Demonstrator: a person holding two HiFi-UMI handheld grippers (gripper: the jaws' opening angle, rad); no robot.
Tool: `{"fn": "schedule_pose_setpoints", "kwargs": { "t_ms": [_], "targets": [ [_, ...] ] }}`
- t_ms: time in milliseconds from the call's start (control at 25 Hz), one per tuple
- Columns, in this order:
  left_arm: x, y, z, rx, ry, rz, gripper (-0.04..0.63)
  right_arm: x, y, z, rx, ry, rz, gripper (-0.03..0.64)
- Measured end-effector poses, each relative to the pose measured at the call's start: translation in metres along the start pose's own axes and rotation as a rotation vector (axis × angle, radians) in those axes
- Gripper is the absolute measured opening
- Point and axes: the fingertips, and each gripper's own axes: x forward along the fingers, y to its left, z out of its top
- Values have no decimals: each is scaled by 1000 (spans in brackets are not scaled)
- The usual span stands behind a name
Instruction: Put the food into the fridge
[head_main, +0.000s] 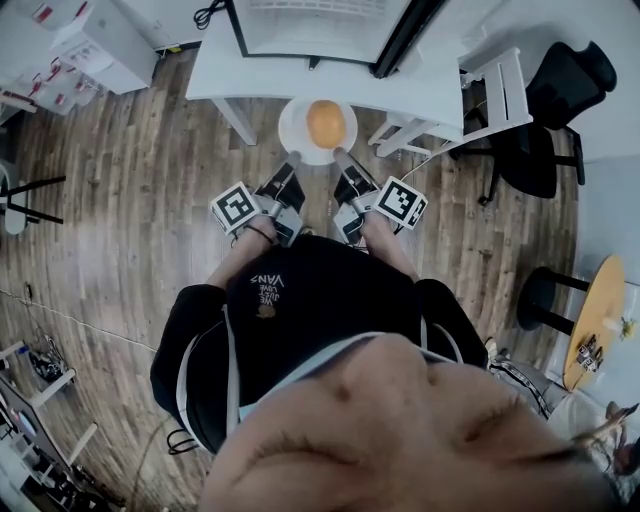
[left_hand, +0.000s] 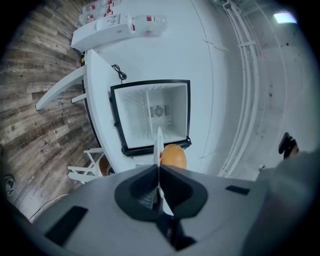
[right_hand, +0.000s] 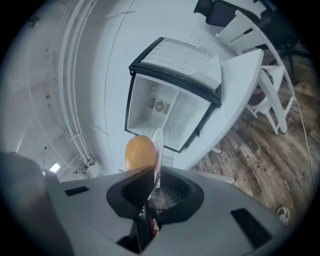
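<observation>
You carry one white plate (head_main: 296, 140) between your two grippers. One orange (head_main: 326, 123) sits on it. The left gripper (head_main: 292, 165) has its jaws closed narrow on the plate's left rim. The right gripper (head_main: 342, 160) has its jaws clamped the same way on the right rim. The plate hangs over the wooden floor (head_main: 130, 200), just in front of the white bench (head_main: 250, 75). One small fridge (right_hand: 167, 110) stands on that bench, its single door open and its white inside showing.

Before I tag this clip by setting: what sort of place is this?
Probably an office or lab room: mini fridge on a white table, black chair, wood-plank floor.
</observation>
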Motion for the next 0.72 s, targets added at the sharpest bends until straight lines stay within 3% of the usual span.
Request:
{"fn": "schedule_pose_setpoints", "kwargs": {
  "t_ms": [720],
  "targets": [
    [45,5,65,-3,50,-16,23,66,6,37,7,-55,1,41]
  ]
}}
